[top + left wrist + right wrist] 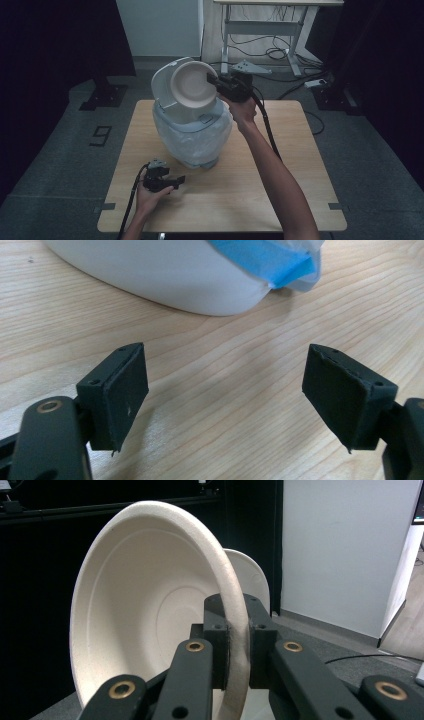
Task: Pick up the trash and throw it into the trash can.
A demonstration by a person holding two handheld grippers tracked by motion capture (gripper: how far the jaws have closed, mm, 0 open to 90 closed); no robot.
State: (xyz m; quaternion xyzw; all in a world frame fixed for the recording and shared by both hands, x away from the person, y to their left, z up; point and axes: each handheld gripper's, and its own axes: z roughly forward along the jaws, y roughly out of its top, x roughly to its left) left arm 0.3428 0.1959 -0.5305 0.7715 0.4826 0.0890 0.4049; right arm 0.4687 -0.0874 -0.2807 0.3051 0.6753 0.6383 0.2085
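From above, my right gripper (212, 82) holds the shallow cream paper bowl (192, 86) on edge over the white lidded bin lined with a clear bag (192, 131), ready to tip in; my left gripper (172, 181) waits on the pale wooden table (240, 185). Its own view shows the jaws wide apart, empty, near the bin's base (165, 277); the right gripper view shows mine clamped on the bowl's rim (237, 645).

bin (192, 135) mid-table (lid (167, 87) up), edges free

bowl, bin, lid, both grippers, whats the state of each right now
bowl: tipped on edge, rim pinched, held over the bin mouth
right gripper: jaws shut on the bowl rim
left gripper: jaws open, nothing between them, low over the table
trash bin: upright on the table, lined with a plastic bag
bin lid: flipped up, open
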